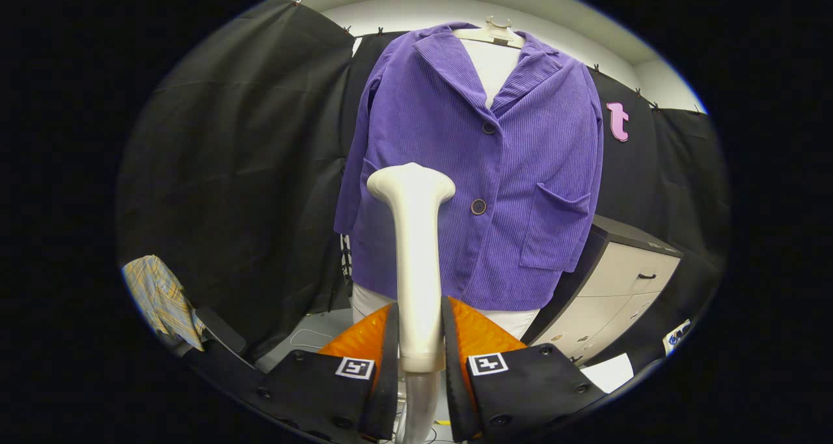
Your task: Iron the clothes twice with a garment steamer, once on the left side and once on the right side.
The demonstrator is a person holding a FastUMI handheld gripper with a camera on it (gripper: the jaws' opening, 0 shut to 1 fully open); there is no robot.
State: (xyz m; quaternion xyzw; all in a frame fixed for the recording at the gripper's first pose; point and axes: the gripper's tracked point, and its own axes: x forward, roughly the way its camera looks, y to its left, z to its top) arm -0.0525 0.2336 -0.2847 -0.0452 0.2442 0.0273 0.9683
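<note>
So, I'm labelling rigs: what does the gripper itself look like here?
The gripper has two flat, wedge-like fingers with ribbed faces, each rising from a black block fastened with round screws. Each block carries a small square black-and-white marker.

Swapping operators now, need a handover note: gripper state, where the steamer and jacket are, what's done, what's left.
Gripper: shut on the garment steamer, both fingers pressing its handle; the head stands upright ahead of the fingers.
Purple jacket: on a hanger, buttoned, facing the gripper, beyond the steamer. The head sits in front of the jacket's lower part on the left of the button line; contact cannot be told.
Done: steamer picked up and brought to the jacket. Whether any pass is finished cannot be told.
Left: assume both passes, left side and right side.
</note>
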